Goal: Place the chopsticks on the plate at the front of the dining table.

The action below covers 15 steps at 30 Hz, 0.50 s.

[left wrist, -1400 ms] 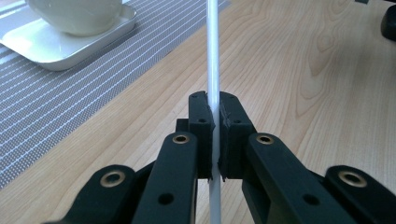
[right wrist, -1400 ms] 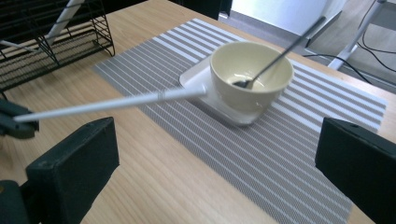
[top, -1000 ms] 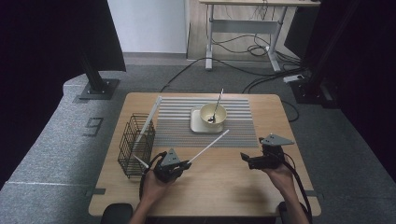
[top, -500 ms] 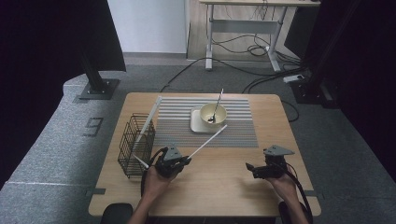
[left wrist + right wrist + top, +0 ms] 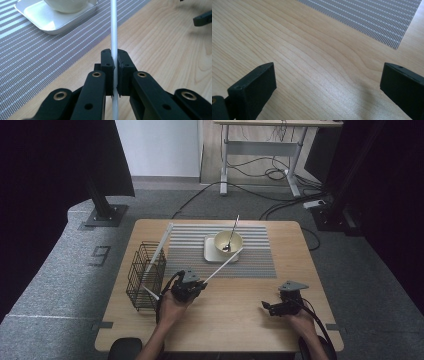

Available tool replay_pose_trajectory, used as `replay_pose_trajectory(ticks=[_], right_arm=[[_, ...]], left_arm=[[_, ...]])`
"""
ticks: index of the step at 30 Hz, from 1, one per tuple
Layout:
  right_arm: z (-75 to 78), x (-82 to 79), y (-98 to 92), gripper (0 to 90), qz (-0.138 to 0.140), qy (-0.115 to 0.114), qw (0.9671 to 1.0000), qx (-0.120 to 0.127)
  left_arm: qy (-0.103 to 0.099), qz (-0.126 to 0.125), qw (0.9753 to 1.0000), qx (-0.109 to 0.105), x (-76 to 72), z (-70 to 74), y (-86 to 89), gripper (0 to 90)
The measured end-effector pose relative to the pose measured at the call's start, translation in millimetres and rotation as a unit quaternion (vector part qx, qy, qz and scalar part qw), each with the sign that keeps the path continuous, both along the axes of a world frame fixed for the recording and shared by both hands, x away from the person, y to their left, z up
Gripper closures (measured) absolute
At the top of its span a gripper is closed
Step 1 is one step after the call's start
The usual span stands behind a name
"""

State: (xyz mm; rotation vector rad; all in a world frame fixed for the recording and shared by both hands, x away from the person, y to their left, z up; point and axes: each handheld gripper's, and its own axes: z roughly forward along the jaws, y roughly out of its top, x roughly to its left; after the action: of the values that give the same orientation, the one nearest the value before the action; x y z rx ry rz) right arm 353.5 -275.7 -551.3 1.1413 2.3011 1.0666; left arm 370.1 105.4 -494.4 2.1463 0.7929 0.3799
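Note:
My left gripper is shut on a long thin white stick near its middle. The stick slants from beside the wire basket up to the rim of the white square plate. In the left gripper view the stick runs straight up between the closed jaws of the left gripper, toward the plate. A cream bowl with a spoon in it stands on that plate. My right gripper rests low over bare wood at the front right, open and holding nothing.
A grey striped placemat lies under the plate, and its corner is ahead of the right jaws. A second white stick leans out of the basket. The right gripper's jaw tip appears far off over the wooden table.
The right gripper has drawn back toward the table's near edge, still open. The left gripper has edged slightly forward with the stick held throughout.

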Motion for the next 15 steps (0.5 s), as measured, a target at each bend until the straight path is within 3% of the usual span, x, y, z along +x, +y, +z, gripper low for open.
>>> replay_pose_trajectory(ticks=[4, 6, 15], right_arm=[[-4.7, 0.6, 0.8, 0.2, 0.0, 0.006, 1.0, -0.002], [-6.5, 2.6, 3.3, 0.0, 0.006, 0.024, 0.9995, -0.018], [-6.5, 2.0, 4.8, 0.0, 0.011, 0.025, 0.9994, -0.022]], left_arm=[[0.001, 0.006, 1.0, 0.002, 6.8, 1.6, -3.6, 84.9], [0.001, 0.01, 0.9999, 0.005, 9.8, 2.3, -5.1, 84.9], [0.007, 0.028, 0.9996, -0.003, 25.9, 3.9, -9.7, 84.9]])
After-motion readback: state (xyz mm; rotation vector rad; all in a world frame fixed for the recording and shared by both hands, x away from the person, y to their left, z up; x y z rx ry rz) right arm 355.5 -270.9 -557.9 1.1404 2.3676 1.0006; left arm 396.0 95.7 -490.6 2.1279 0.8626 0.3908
